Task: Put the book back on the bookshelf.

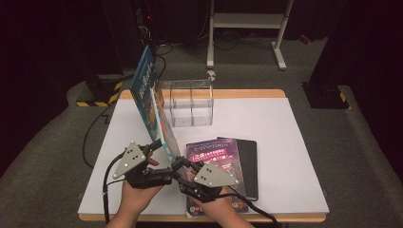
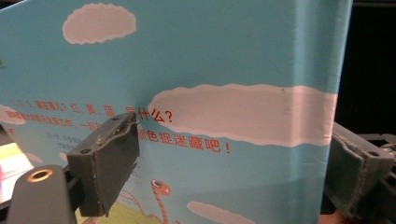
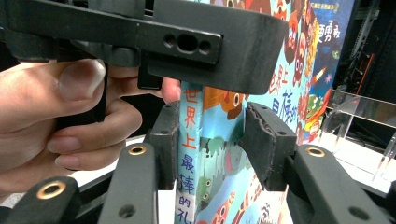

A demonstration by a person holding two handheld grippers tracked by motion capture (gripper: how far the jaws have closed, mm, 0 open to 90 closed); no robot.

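Book: blue picture book [image 1: 151, 97] stands on edge on the desk, leaning, at the left front, between the two claws and just left of the clear box.
Desk: white top [image 1: 285, 142] with a wooden rim; dark floor and a white frame stand behind it.
Clear box: see-through divided box [image 1: 190, 102] at the back middle, just beside the book's far end.
Flat books: purple-covered book [image 1: 216, 164] lies flat at the front, partly under the right claw; black book [image 1: 248, 166] lies touching its right side.
Left claw: left claw [image 2: 224, 168] holds the book across its width, one pad [image 2: 109, 158] on the blue back cover, the other at the far edge; pinching the book.
Right claw: right claw [image 3: 210, 140] straddles the spine end; its pads stand clear of both covers, spread.
In the way: the left claw's body and the person's fingers [image 3: 70, 116] cross just above the right claw.
Writing: red Chinese on the back cover, ending "什么?" and "色捉迷藏吧!"; spine reads "世界上最棒的"; small print too fine to read.
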